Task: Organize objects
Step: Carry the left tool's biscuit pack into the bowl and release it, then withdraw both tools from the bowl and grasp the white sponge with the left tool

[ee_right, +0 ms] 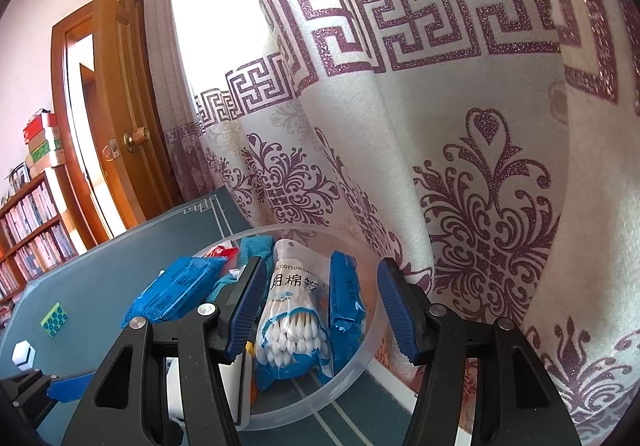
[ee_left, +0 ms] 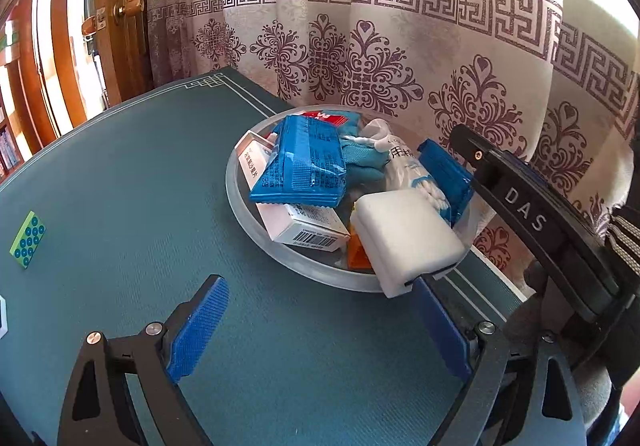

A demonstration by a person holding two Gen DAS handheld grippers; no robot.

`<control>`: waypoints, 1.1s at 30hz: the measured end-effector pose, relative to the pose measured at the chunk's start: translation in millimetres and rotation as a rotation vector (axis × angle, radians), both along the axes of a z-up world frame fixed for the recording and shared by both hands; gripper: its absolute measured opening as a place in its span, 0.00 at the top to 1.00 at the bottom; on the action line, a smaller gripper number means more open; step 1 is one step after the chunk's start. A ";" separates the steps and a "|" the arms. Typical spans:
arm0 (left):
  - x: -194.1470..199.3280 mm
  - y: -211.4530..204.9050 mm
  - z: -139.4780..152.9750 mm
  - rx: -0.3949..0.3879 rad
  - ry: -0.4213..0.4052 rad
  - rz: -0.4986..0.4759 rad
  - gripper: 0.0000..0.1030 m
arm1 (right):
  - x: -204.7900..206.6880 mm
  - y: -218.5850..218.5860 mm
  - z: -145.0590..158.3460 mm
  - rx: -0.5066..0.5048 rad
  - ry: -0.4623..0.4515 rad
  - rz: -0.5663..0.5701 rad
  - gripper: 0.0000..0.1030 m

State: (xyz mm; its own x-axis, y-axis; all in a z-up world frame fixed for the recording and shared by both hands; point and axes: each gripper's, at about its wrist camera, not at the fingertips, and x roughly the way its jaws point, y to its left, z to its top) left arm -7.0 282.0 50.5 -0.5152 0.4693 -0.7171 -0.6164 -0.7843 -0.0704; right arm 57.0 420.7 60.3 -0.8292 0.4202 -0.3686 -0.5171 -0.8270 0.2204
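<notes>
A clear round bowl (ee_left: 256, 230) near the table's far edge holds a blue packet (ee_left: 300, 162), a white barcoded box (ee_left: 304, 226), a cotton swab bag (ee_right: 292, 322), a teal cloth and an orange item. A white block (ee_left: 404, 238) lies tilted over the near rim. My left gripper (ee_left: 320, 282) stands open in front of the bowl, its right fingertip right by the block's lower corner. My right gripper (ee_right: 322, 266) is open over the bowl's right side. The swab bag and a second blue packet (ee_right: 346, 306) stand between its fingers, with a gap at the right pad.
A green tile with blue dots (ee_left: 27, 240) and a white hexagonal piece (ee_right: 23, 354) lie on the teal table mat (ee_left: 140, 174) at the left. A patterned curtain (ee_left: 400, 46) hangs close behind the bowl. A wooden door (ee_right: 120, 106) and bookshelf stand far left.
</notes>
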 end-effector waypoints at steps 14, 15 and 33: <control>-21.9 -24.6 -6.2 0.031 -0.063 0.096 0.07 | 1.0 -8.4 1.1 0.053 -0.002 0.004 0.42; -22.0 -28.3 -5.4 0.036 -0.062 0.102 0.07 | 2.0 -10.6 1.8 0.064 0.000 0.005 0.42; -38.8 -127.4 0.7 -0.008 0.028 0.371 0.00 | 7.3 -58.2 10.7 0.226 -0.026 0.045 0.37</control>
